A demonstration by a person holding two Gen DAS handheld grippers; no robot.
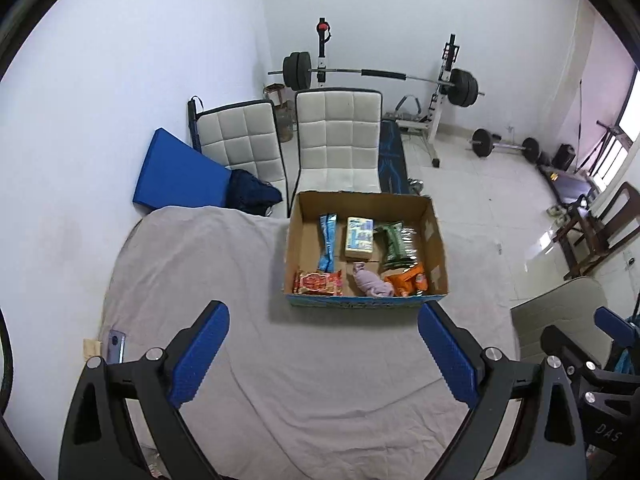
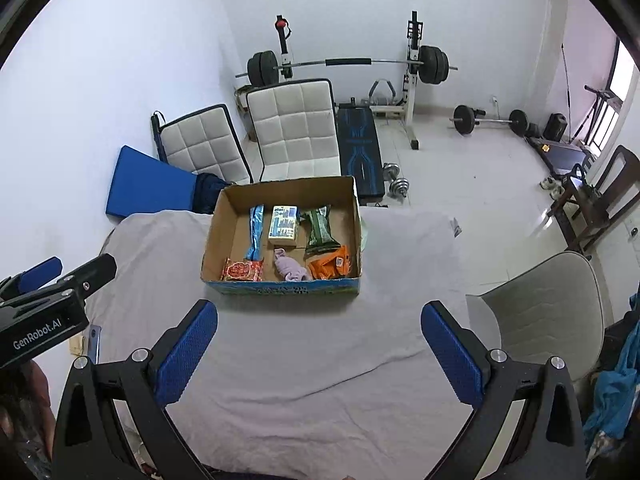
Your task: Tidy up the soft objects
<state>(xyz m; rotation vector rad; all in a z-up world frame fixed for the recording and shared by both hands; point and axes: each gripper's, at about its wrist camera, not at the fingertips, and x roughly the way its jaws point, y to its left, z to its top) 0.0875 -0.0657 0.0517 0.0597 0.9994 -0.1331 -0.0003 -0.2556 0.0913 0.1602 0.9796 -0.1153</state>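
From the left wrist view, the left gripper [image 1: 323,354] hangs above the grey sheet [image 1: 248,360] with its jaws spread wide and nothing between them; the blue pads [image 1: 198,360] are stippled rubber on black plastic arms. Straight ahead of it, a little right of centre, sits an open cardboard box [image 1: 436,236] with a blue printed front. All the soft items lie inside it: a red snack packet [image 1: 318,283] at the near left corner, a crumpled lilac cloth [image 1: 372,282] next to it, an orange packet [image 1: 408,280] at the near right, a long blue sachet [image 1: 327,242] behind, a pale block-shaped pack [image 1: 359,237] in the middle and a green crinkly bag [image 1: 396,242] to the far right. They lie flat in rough rows, probably so each stays visible and reachable. A phone [image 1: 116,346] rests near the sheet's edge, off to the gripper's left. The tip of the right gripper shows at the far right edge.

From the right wrist view, the right gripper [image 2: 319,350] is likewise wide apart and empty, held back from the box [image 2: 218,220], which lies ahead and slightly left. The same six items fill it, the lilac cloth [image 2: 290,269] soft and bunched, the foil packs glossy. No loose item shows on the sheet, so sorting looks nearly or wholly done. A moulded beige chair [image 2: 540,312] stands to the right.
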